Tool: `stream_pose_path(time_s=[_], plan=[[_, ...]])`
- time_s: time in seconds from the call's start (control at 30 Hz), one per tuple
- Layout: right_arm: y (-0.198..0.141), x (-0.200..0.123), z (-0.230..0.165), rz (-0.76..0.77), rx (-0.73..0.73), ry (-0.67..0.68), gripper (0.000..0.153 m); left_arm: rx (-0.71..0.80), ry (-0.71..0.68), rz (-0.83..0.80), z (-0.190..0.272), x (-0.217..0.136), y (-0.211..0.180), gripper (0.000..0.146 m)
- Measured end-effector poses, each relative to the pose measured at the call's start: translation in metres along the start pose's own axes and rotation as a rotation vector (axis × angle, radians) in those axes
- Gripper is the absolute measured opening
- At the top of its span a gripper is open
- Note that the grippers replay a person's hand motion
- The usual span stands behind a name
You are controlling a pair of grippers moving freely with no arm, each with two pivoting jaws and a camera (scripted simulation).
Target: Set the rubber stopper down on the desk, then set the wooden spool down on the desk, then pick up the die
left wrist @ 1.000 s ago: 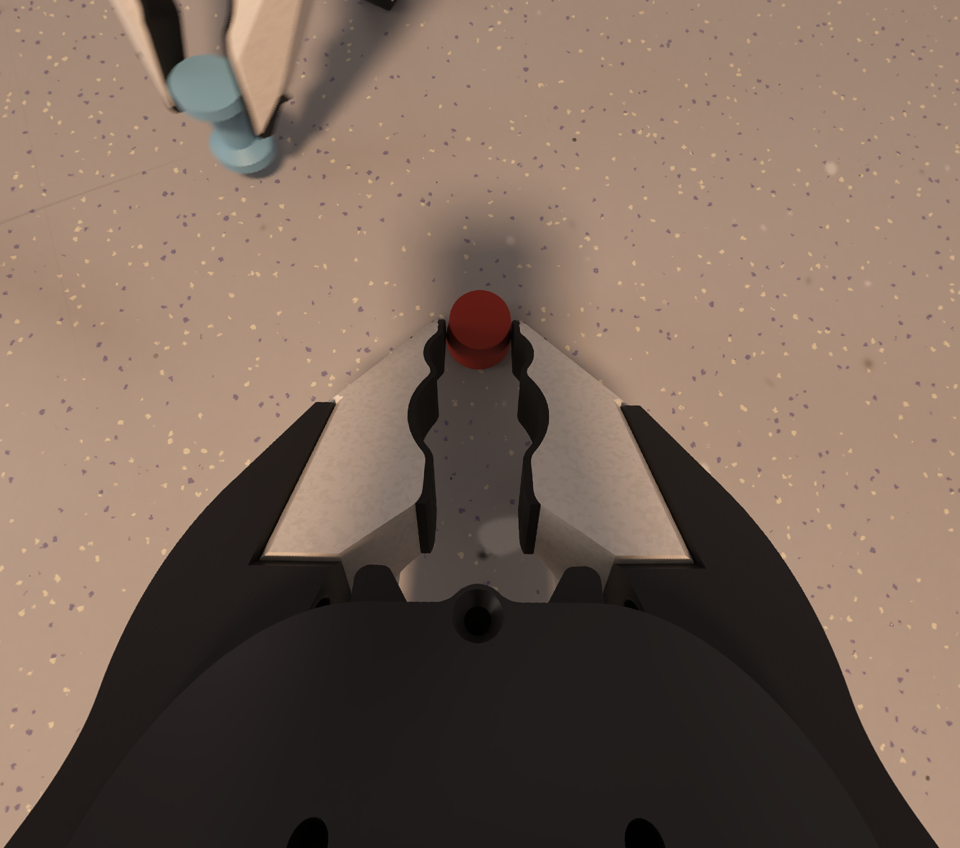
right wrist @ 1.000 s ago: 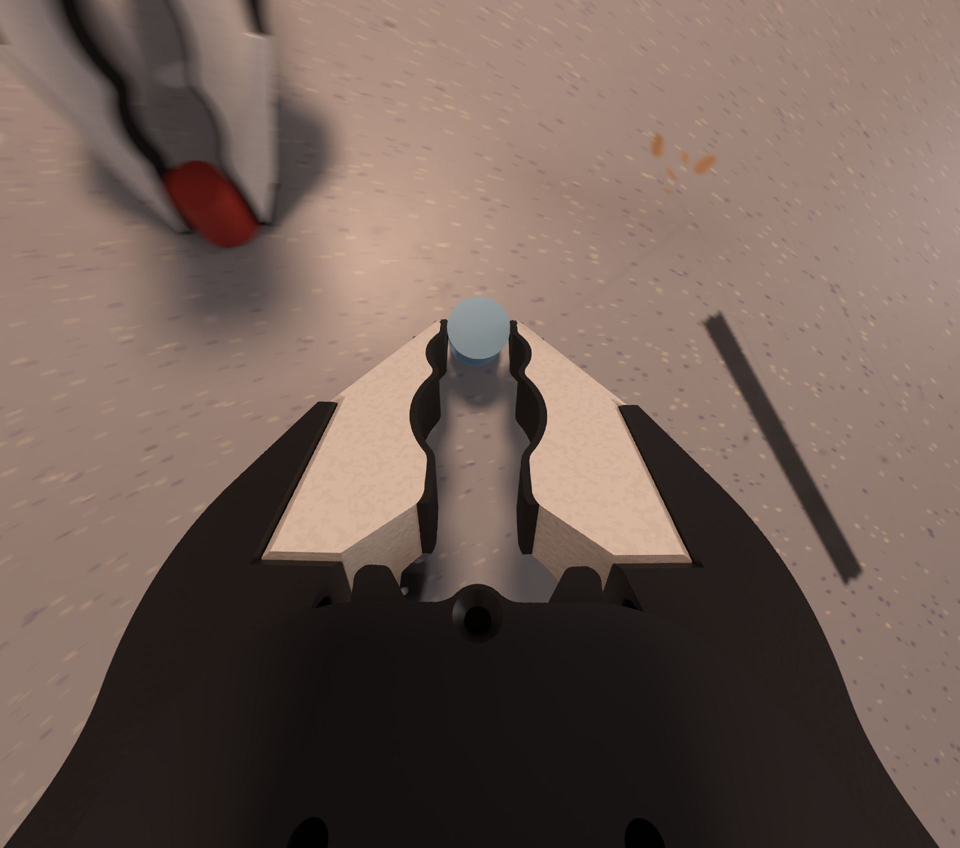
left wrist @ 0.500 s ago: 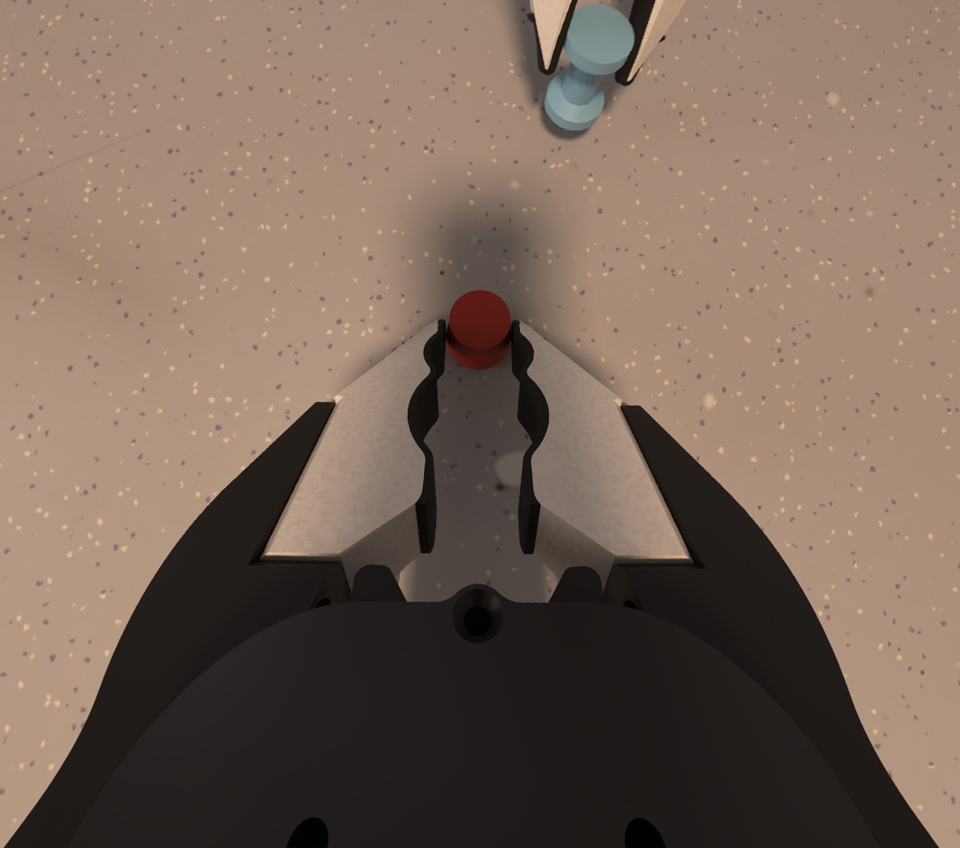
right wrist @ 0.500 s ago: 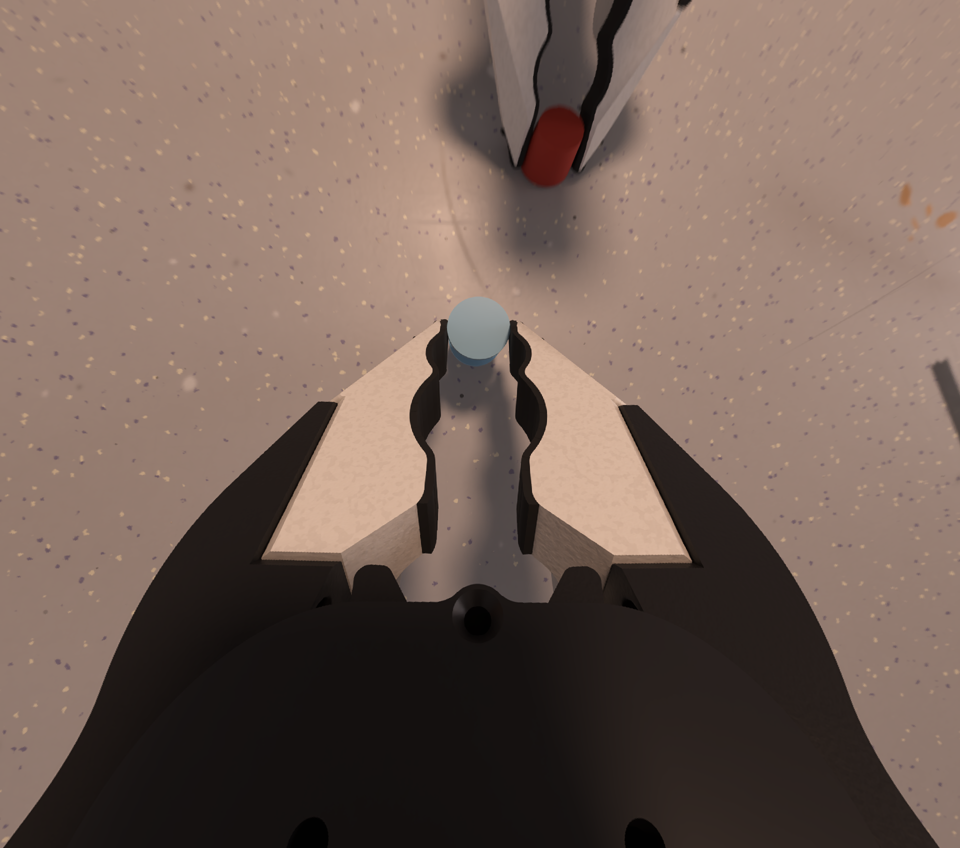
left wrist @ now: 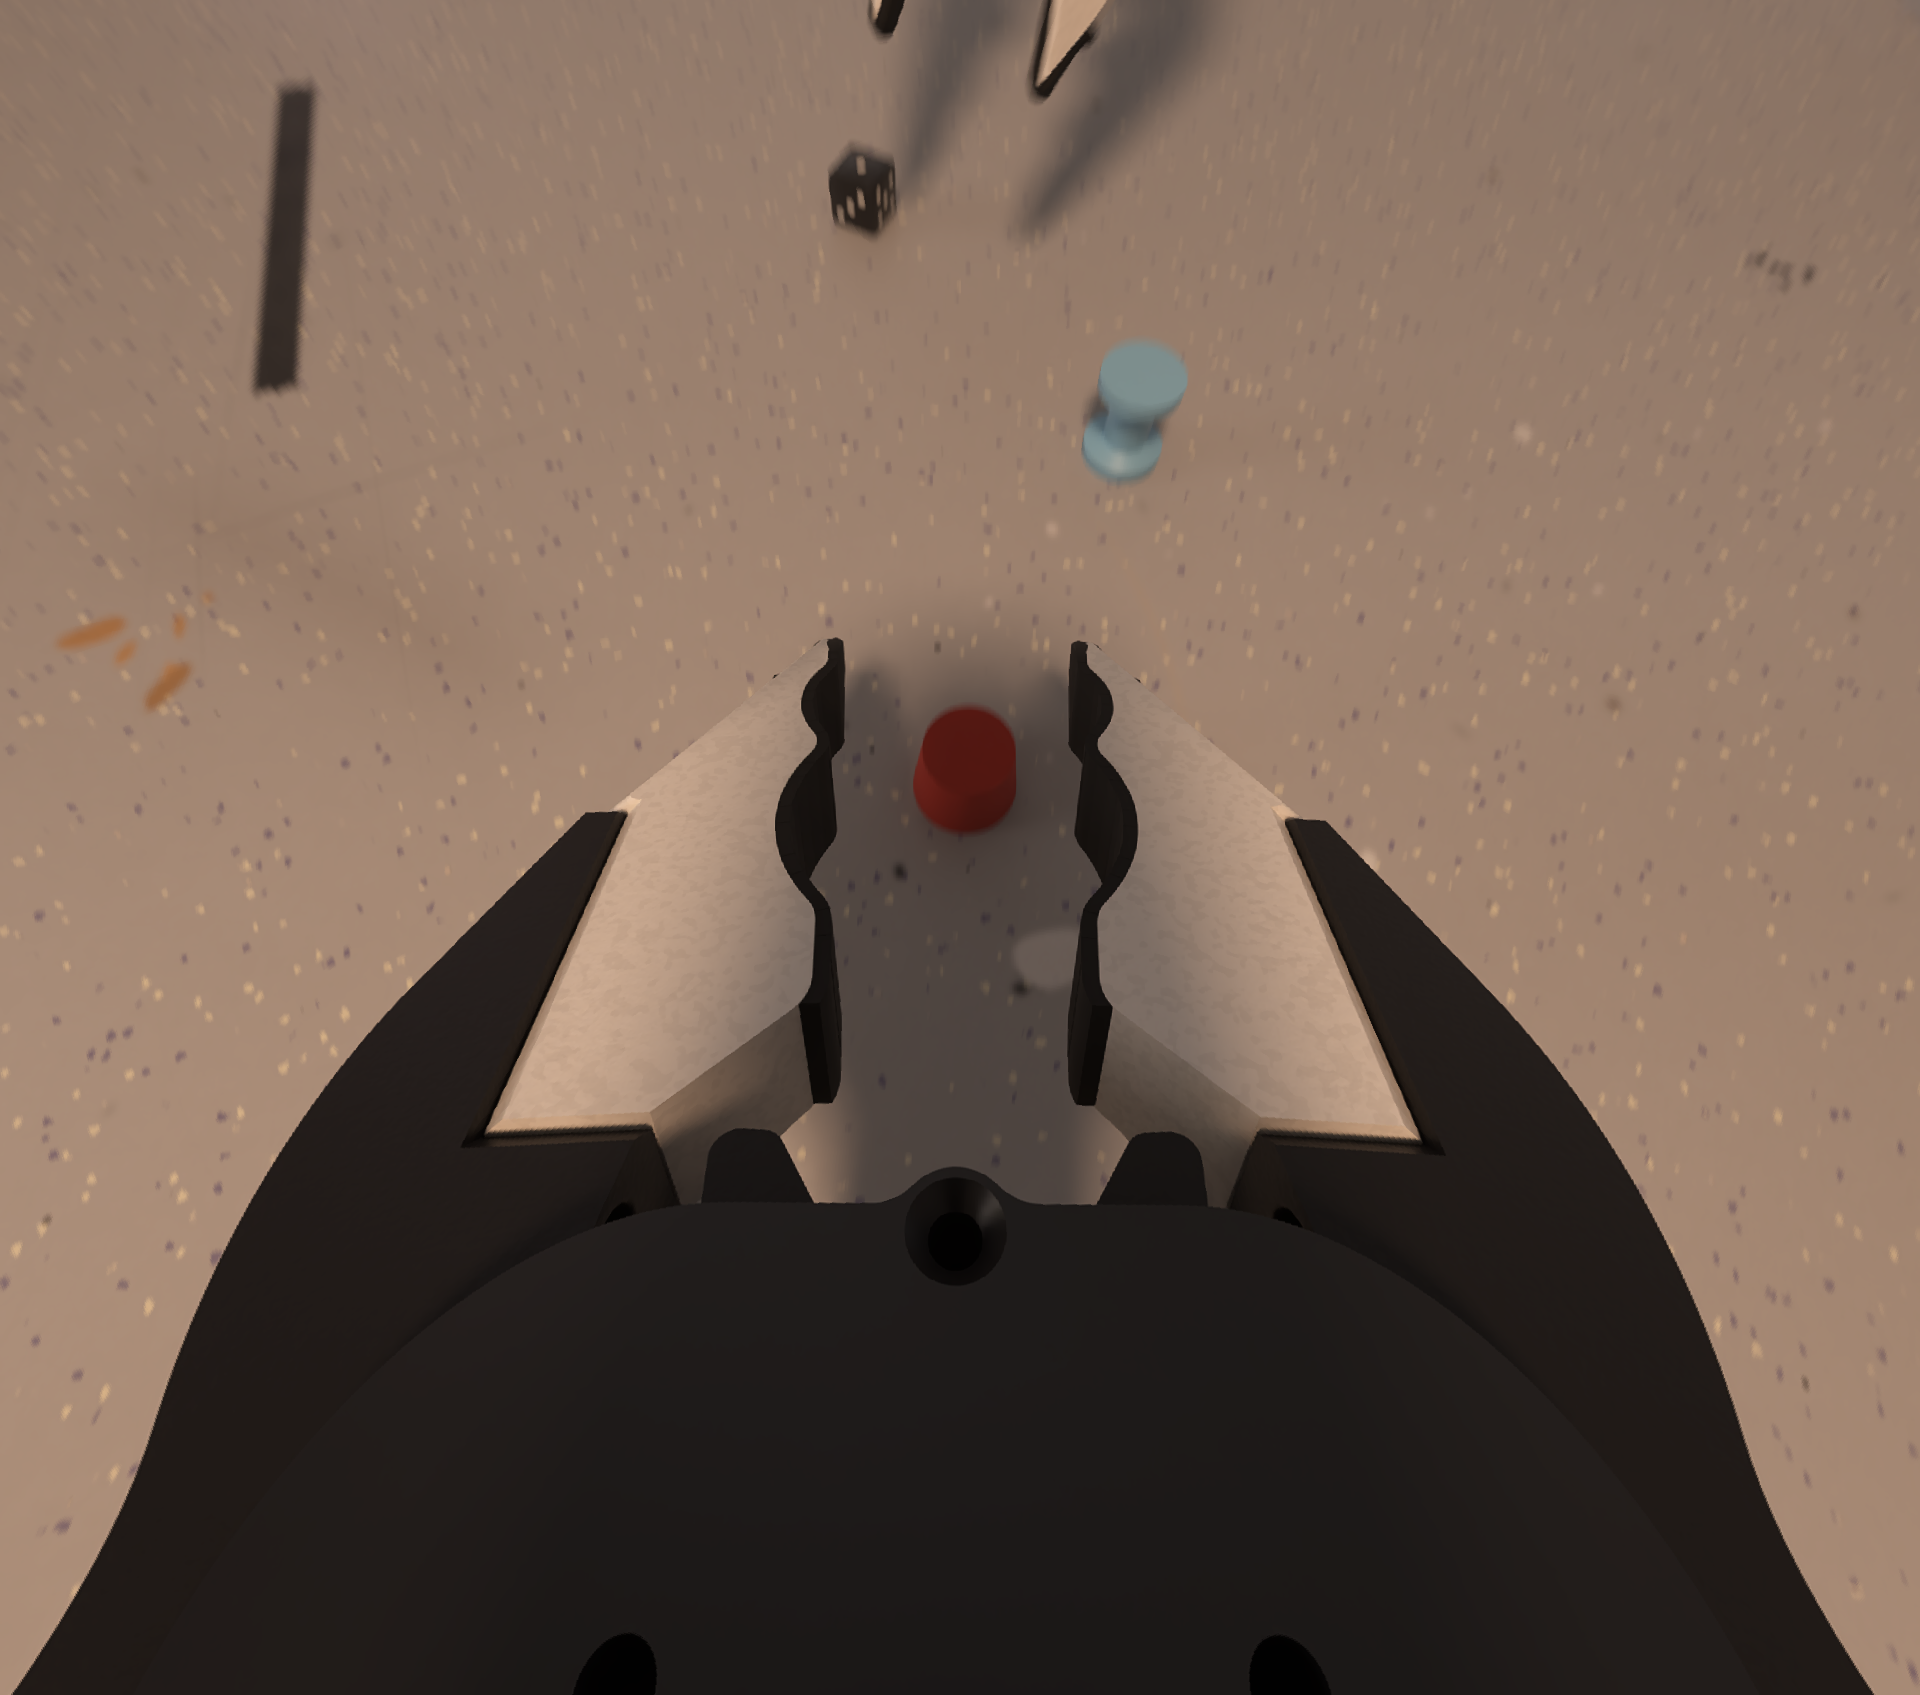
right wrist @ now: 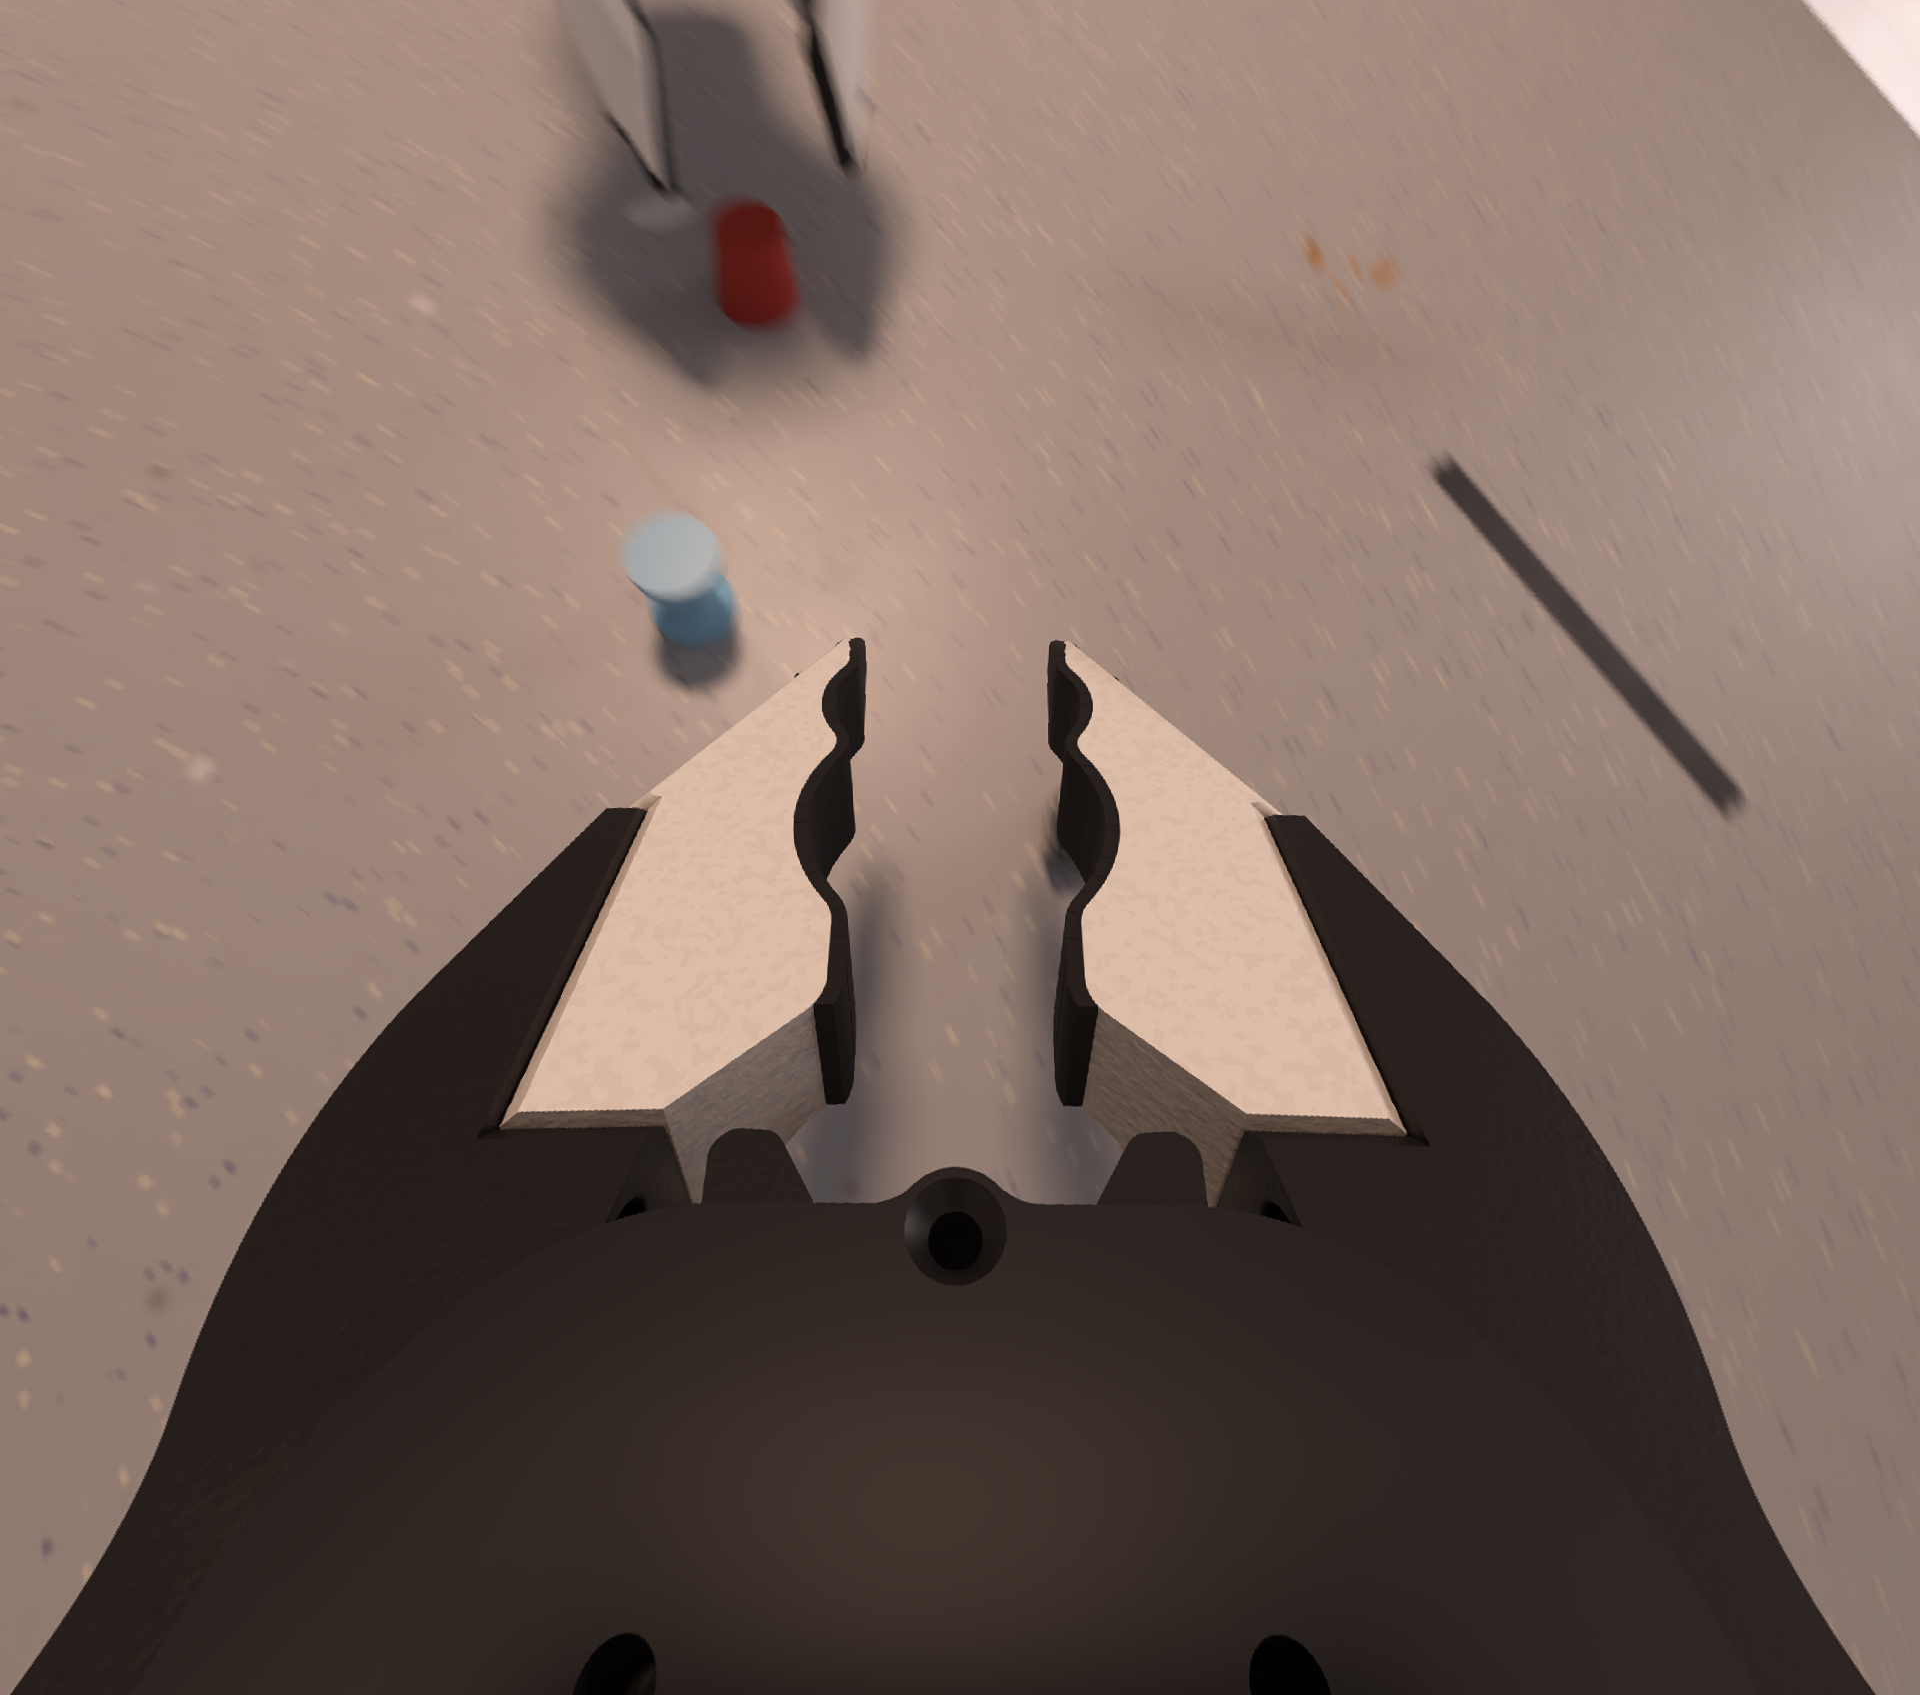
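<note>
Red stopper [left wrist: 964,770]; pale-blue spool [left wrist: 1132,411]; black white-pipped die [left wrist: 862,189].

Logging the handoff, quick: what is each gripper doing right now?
Left gripper: open, holding nothing; red rubber stopper stands free between its fingers.
Right gripper: open, empty.

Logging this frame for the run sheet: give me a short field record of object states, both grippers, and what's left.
stopper: red stopper upright on the desk, between the left gripper's fingers, untouched
spool: blue spool standing on the desk, free
die: black die on the desk, not yet picked
left gripper: left gripper open, above the stopper
right gripper: right gripper open, empty
clutter: black strip; orange specks
remaining: pick up the die
</note>
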State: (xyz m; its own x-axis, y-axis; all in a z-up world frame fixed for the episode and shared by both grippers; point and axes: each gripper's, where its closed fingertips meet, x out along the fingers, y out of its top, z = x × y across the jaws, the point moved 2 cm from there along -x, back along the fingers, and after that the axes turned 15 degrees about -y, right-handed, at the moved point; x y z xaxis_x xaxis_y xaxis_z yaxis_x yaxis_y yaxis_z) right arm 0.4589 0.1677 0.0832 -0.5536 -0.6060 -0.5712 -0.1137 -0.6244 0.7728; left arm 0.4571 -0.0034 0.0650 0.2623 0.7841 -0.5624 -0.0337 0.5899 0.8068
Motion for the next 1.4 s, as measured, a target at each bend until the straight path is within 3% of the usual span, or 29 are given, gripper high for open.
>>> stream_pose_path(time_s=[0.17,0.37,0.6,0.8,0.93,1.03,1.17,1.27,1.4], plan=[[-0.045,-0.002,0.027,-0.128,0.069,-0.048,0.03,0.036,-0.018,0.054,0.01,0.021,0.019,0.043],[-0.056,0.02,0.025,-0.19,0.065,-0.055,0.028,0.062,-0.045,-0.037,0.026,0.066,0.022,0.041],[-0.059,0.033,0.024,-0.203,0.076,-0.035,0.02,0.072,-0.025,-0.124,0.031,0.091,0.018,0.039],[-0.052,0.03,0.008,-0.193,0.07,0.02,0.016,0.077,-0.009,-0.186,0.028,0.092,0.01,0.025],[-0.03,0.024,-0.015,-0.093,0.03,0.081,0.016,0.079,-0.031,-0.184,0.03,0.086,0.007,0.025],[-0.001,0.018,-0.031,0.074,-0.004,0.127,0.016,0.034,-0.091,-0.086,0.033,0.076,0.017,0.032],[0.036,0.006,-0.053,0.288,-0.107,0.137,0.016,-0.126,-0.22,0.262,0.031,0.048,0.05,0.032],[0.052,0.003,-0.062,0.351,-0.19,0.08,0.016,-0.26,-0.38,0.473,0.033,0.031,0.065,0.029],[0.061,0.0,-0.066,0.396,-0.246,0.023,0.016,-0.299,-0.484,0.549,0.038,0.025,0.071,0.017]])
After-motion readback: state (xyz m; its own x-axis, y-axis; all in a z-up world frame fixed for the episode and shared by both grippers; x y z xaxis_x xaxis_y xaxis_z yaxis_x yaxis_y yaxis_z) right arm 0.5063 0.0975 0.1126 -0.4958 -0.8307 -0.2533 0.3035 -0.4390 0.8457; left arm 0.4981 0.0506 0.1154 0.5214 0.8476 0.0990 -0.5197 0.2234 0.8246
